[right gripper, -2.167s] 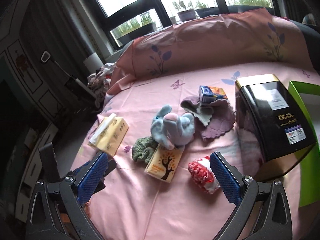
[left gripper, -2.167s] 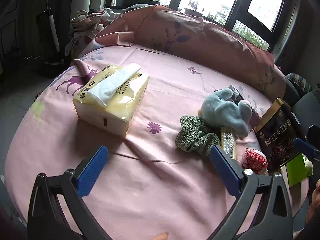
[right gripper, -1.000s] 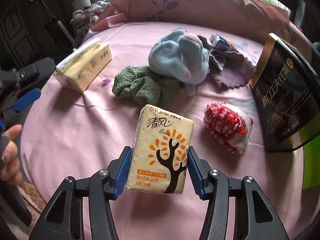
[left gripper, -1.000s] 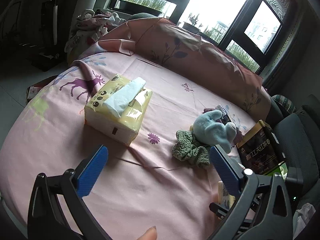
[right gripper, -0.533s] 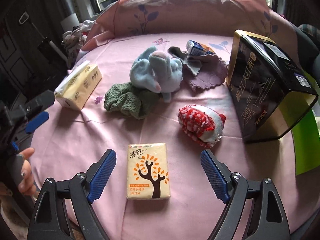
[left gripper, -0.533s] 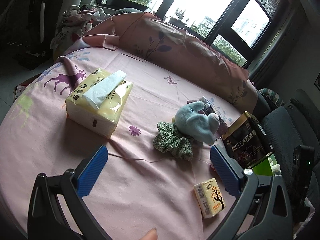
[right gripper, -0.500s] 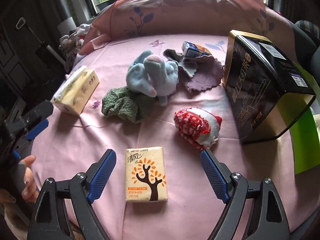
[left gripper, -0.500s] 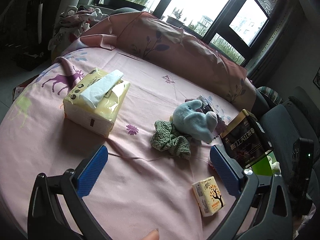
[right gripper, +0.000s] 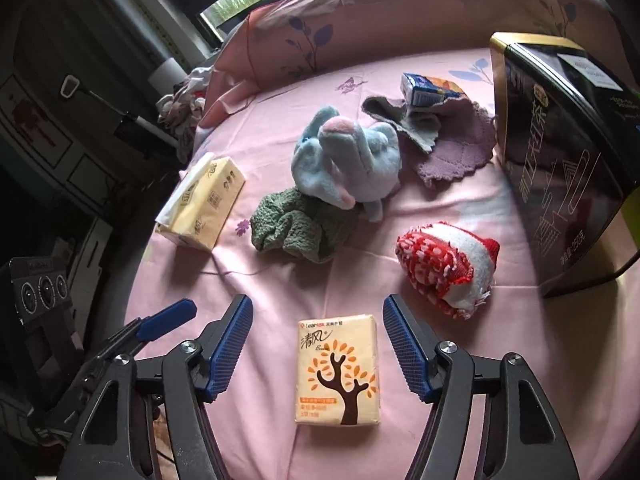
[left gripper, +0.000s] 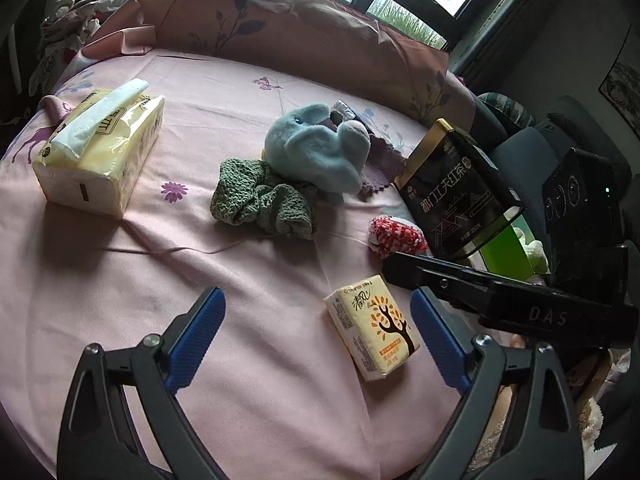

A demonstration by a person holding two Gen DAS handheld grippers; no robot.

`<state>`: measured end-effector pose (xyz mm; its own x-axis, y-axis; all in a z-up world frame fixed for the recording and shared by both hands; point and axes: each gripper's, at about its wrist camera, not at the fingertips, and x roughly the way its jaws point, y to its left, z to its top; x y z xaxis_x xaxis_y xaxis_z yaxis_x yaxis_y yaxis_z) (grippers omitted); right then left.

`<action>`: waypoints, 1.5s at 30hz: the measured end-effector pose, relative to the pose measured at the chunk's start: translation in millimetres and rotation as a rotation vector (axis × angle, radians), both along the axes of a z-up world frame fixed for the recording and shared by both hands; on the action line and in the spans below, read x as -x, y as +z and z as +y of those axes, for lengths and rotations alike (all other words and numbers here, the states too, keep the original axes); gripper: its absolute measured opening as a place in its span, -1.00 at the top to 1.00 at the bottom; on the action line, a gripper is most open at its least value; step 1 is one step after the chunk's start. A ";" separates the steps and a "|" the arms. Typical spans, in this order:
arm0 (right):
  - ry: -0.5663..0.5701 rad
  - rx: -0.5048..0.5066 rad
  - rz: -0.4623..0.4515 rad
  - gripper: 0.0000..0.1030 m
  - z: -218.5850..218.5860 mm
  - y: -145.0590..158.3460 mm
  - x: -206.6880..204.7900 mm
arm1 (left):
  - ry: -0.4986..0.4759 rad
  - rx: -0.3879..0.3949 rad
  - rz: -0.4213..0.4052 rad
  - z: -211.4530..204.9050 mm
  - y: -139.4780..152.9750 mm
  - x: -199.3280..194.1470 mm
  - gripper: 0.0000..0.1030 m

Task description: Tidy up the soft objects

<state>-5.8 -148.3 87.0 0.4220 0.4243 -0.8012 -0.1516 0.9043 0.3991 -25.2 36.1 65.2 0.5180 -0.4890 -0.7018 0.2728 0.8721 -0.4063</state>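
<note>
A small yellow tissue pack with a tree print (right gripper: 338, 370) lies flat on the pink cloth, between the open jaws of my right gripper (right gripper: 318, 344). It also shows in the left wrist view (left gripper: 374, 326). A blue plush elephant (right gripper: 346, 162) rests on a green knitted cloth (right gripper: 298, 230). A red-and-white fuzzy sock ball (right gripper: 448, 266) lies to the right. A purple cloth (right gripper: 452, 148) lies behind. A large yellow tissue box (left gripper: 100, 152) sits at the left. My left gripper (left gripper: 316, 336) is open and empty above the cloth's near edge.
A black-and-gold tea tin (right gripper: 560, 152) stands at the right, with a green box (left gripper: 506, 254) behind it. A small blue carton (right gripper: 430, 88) lies on the purple cloth. A pink pillow (left gripper: 280, 36) lines the far edge. The right gripper's arm (left gripper: 500, 300) crosses the left wrist view.
My right gripper has let go of the small tissue pack, which now lies flat on the cloth. The jaws have since narrowed somewhat around it. My left gripper has moved closer to the objects.
</note>
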 end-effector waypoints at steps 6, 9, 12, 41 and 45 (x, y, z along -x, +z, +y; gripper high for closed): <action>0.005 -0.055 0.058 -0.02 -16.7 -12.2 1.2 | -0.084 -0.048 0.020 -24.3 -5.5 6.0 -0.37; 0.013 -0.064 0.099 -0.02 -18.0 -20.8 0.5 | -0.101 -0.046 0.042 -32.3 -9.3 6.1 -0.36; 0.020 -0.052 0.102 -0.02 -17.1 -23.7 0.0 | -0.106 -0.051 0.072 -36.6 -16.1 3.5 -0.34; 0.087 -0.182 0.122 -0.02 -3.8 -27.9 1.6 | -0.132 0.027 0.119 -49.7 -14.0 4.9 0.00; 0.090 -0.162 0.005 -0.02 -1.3 7.0 14.1 | -0.119 0.029 0.012 -48.4 14.7 18.7 0.00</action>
<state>-19.9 -149.6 94.0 0.3731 0.5835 -0.7213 -0.2268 0.8112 0.5390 -43.9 -12.3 79.9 0.4467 -0.5669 -0.6922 0.3687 0.8215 -0.4349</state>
